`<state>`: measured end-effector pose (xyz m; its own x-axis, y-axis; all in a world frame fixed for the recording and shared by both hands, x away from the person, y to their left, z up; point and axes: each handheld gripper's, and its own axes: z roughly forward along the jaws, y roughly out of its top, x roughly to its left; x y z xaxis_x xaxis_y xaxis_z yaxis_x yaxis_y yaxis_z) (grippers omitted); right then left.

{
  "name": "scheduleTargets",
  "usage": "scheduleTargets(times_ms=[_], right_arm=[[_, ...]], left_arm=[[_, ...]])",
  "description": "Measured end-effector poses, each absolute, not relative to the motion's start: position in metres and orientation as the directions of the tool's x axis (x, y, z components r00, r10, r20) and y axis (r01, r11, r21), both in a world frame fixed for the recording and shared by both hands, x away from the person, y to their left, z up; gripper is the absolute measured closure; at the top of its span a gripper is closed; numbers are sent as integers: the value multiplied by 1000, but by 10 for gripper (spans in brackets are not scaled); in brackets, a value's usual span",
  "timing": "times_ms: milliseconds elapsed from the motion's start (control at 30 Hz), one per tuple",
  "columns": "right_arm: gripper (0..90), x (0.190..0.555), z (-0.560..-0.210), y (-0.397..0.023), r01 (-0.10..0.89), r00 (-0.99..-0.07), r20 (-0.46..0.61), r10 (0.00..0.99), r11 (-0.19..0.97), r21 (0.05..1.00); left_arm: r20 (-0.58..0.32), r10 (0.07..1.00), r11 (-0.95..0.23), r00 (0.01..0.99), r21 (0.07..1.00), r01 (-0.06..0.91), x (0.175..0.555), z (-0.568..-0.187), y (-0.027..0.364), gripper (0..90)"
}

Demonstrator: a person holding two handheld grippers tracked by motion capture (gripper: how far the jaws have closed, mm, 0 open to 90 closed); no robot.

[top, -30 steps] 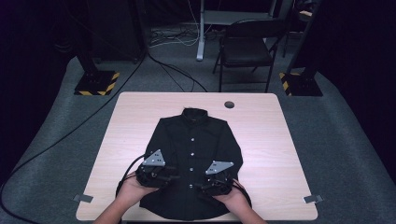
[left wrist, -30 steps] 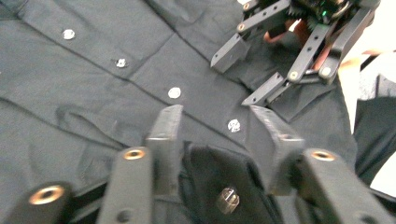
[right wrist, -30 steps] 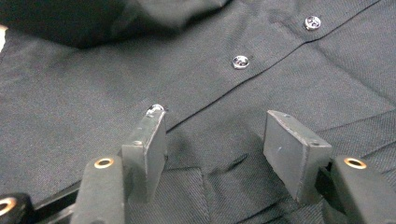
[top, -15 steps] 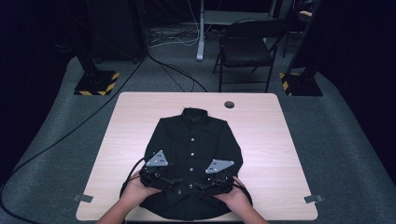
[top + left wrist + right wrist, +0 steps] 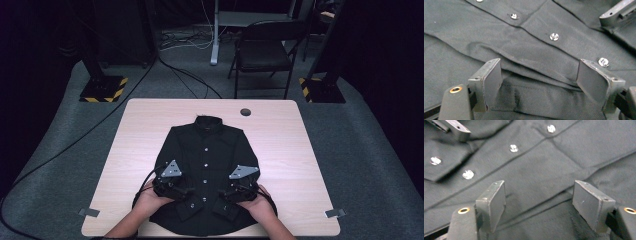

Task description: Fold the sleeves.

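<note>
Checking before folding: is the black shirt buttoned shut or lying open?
Buttoned shut. The shirt lies front up on the table, its placket closed in one line with buttons fastened along it.

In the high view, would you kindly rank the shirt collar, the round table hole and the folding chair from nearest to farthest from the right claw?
Measured from the right claw, at the shirt's lower right:
1. Shirt collar, up the table, at the shirt's top.
2. Round table hole, just past the collar, near the far edge.
3. Folding chair, on the floor beyond the table.
</note>
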<state>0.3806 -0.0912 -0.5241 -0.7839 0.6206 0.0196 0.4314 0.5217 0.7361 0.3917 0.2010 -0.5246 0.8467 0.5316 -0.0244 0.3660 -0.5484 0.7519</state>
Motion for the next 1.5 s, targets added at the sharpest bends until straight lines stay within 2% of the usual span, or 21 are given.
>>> scheduleTargets(times_ms=[567,867,1000,1167,1300,1400,1500], right_arm=[[234,377,-525,-95,426,-804,1,595,575,698],[223,355,-527,-107,407,-819,2,574,579,707],[216,350,-525,-109,407,-830,9,557,595,692],[231,358,-516,-109,416,-841,19,541,623,662],[217,376,-508,-113,420,-813,3,582,583,695],[214,393,-508,-115,439,-785,1,620,554,707],[215,406,-512,-117,455,-764,-5,645,545,704]], left_arm=[[-27,529,-548,848,753,365,378,-532,195,185],[-31,506,-562,862,747,356,363,-532,188,183],[-53,491,-594,870,710,378,359,-526,185,187],[-35,489,-600,872,712,365,367,-517,188,200],[-30,541,-547,841,746,379,395,-507,198,197],[-39,599,-516,800,745,422,417,-512,205,203],[-37,616,-507,787,745,433,425,-518,206,209]])
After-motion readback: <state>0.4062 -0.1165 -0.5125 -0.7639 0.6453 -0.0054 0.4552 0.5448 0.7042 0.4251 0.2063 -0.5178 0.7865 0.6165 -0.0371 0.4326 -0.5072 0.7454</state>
